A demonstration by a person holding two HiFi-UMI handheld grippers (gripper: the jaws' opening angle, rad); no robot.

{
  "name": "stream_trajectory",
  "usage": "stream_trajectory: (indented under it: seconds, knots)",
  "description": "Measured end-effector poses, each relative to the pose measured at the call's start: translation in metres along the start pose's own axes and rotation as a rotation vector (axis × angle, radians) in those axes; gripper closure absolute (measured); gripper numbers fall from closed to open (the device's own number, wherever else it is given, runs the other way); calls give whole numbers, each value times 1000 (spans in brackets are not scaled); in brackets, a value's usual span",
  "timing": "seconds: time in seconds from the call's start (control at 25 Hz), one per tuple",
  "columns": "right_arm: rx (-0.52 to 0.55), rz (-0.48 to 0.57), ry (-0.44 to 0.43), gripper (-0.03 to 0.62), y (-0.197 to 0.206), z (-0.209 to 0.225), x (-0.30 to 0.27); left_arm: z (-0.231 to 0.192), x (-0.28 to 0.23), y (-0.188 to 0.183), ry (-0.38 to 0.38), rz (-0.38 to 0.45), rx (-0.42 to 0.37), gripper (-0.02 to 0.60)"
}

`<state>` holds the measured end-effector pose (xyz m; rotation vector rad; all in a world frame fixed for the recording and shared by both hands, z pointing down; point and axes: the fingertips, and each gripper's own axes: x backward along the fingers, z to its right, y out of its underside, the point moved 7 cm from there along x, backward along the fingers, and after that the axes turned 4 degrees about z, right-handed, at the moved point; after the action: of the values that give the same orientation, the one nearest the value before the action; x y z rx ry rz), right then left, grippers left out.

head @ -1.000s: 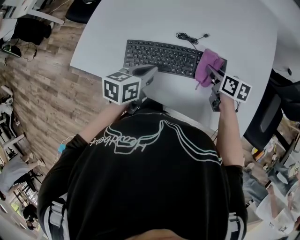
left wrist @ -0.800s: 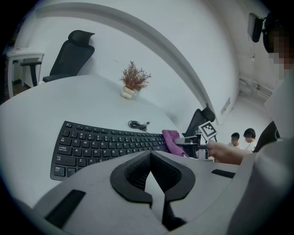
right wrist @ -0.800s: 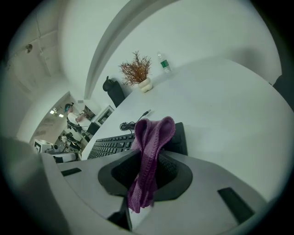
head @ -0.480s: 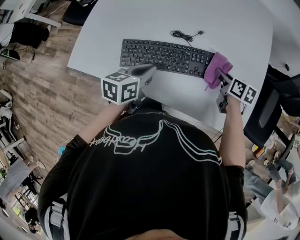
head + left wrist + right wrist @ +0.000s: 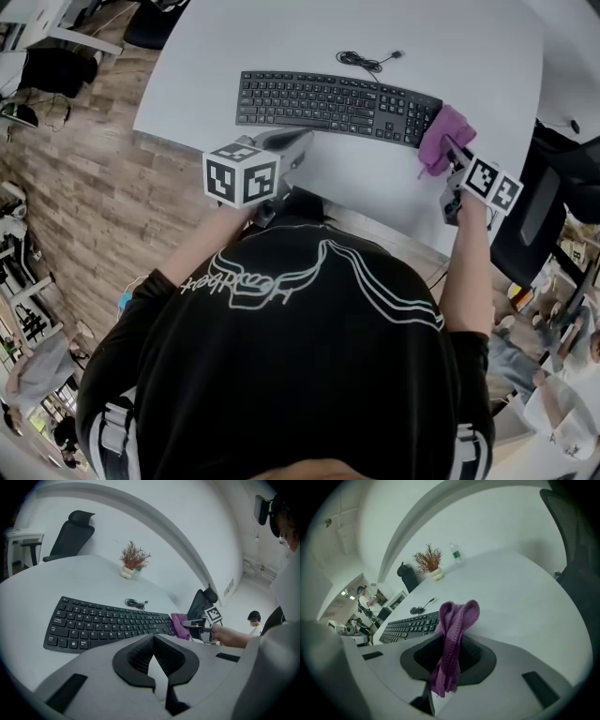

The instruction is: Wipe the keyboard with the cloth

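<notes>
Cloth (image 5: pixel 453 634), purple and bunched, is hanging clamped in the right gripper (image 5: pixel 455 157) beside the keyboard (image 5: pixel 337 97); the left gripper (image 5: pixel 157 670) is hovering closed, empty.

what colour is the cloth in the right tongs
Purple-magenta; the cloth shows best in the right gripper view, pinched in the right tongs.

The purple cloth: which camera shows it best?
The right gripper view: the cloth fills its middle, pinched in the right tongs. The head view shows it small at the right end of the keyboard; the left gripper view shows it far off and small.
</notes>
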<state>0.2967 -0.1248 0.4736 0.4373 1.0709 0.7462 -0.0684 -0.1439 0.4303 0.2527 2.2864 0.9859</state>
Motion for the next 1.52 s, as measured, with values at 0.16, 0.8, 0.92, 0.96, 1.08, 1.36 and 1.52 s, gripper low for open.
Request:
stream_trajectory:
  seconds: [0.16, 0.8, 0.92, 0.96, 1.08, 1.36, 1.52]
  knots:
    - [58, 92, -29, 534, 1, -14, 23, 14, 1, 4, 16, 10, -10, 575]
    - [345, 353, -322, 534, 13, -128, 160, 133, 42, 3, 149, 176, -116, 575]
    - [369, 373, -363, 534, 26, -149, 178, 151, 62, 7, 171, 197, -149, 575]
    - [377, 378, -377, 534, 30, -157, 183, 156, 68, 7, 179, 202, -161, 575]
    - [406, 386, -407, 534, 45, -177, 200, 171, 90, 10, 198, 223, -211, 575]
    - [418, 427, -414, 534, 96, -231, 259, 205, 169, 40, 221, 262, -290, 575]
    - [426, 452, -428, 534, 130, -273, 287, 213, 223, 62, 224, 290, -309, 576]
